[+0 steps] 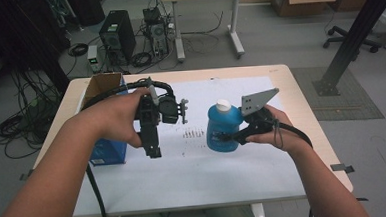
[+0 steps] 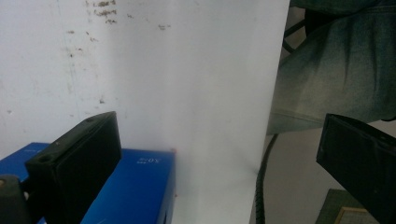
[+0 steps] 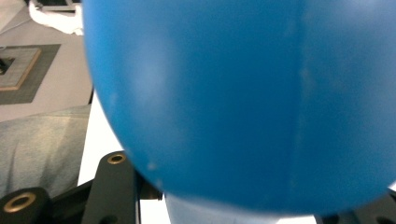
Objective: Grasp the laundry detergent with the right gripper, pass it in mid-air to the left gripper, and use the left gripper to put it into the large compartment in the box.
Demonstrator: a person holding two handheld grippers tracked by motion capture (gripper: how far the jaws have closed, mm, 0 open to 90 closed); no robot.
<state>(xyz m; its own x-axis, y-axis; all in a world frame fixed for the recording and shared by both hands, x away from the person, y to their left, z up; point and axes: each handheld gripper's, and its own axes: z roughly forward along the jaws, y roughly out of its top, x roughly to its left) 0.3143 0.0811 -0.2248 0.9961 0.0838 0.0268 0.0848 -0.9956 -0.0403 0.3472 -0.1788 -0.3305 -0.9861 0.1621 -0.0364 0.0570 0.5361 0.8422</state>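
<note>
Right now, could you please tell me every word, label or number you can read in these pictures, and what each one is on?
None can be read.
Blue box: a short pale print on its top in the left gripper view, too small and blurred to read.
Blue bottle: no legible label in the high view or the right gripper view.
White sheet: dark specks, no writing.

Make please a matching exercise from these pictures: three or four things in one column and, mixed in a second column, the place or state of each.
Things:
1. blue bottle
2. blue box
3. left tongs
4. desktop computer

Places or states:
A. open, nothing between the jaws
B. on the floor beyond the table
C. at the table's left edge
D. clamped in the right tongs

Pairs: 1-D, 2-C, 3-A, 4-B
</note>
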